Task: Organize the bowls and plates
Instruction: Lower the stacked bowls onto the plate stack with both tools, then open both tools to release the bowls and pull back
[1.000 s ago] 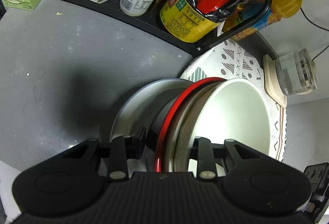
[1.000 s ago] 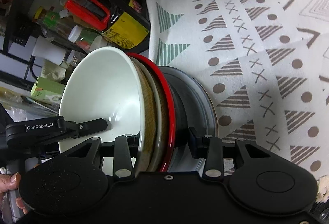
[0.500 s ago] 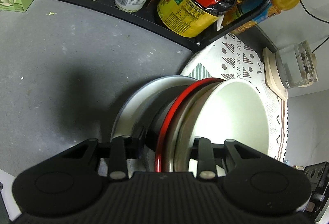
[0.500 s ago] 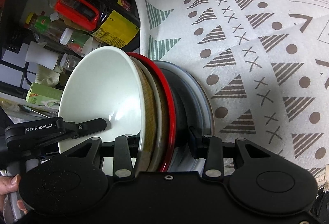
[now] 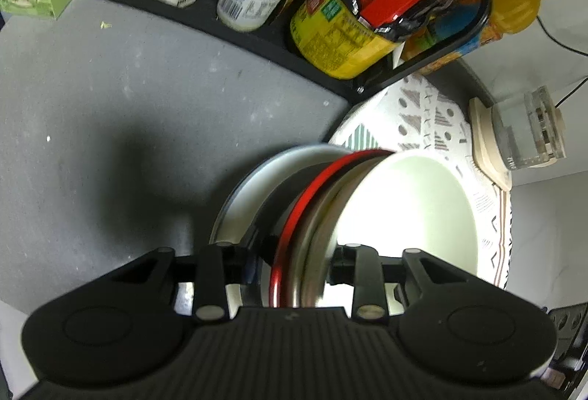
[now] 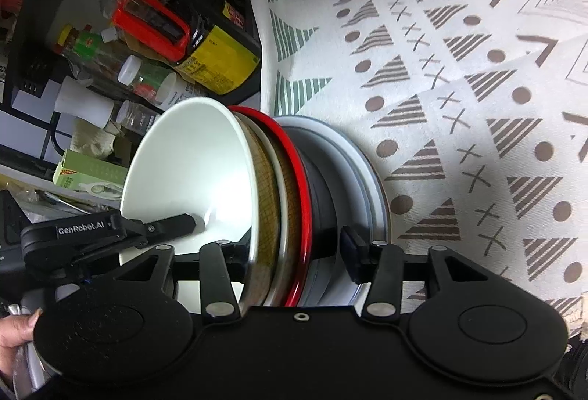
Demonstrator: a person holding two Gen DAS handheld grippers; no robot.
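"GenRobot.AI" marks my left gripper (image 6: pixel 172 225). One nested stack stands on edge over the patterned cloth (image 6: pixel 459 76): white bowl (image 6: pixel 191 161), tan gridded dish (image 6: pixel 270 187), red-rimmed plate (image 6: pixel 297 179), grey plate (image 6: pixel 362 172). My left fingers are easing apart around it; my right gripper (image 6: pixel 294 255) is opening, pads clear.

Stacked dishes' (image 5: pixel 316 216) lower edges hidden.

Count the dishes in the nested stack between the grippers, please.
4 that show: white bowl innermost, checked bowl behind it, red-rimmed bowl next, grey-rimmed plate nearest the patterned cloth. Others may be hidden.
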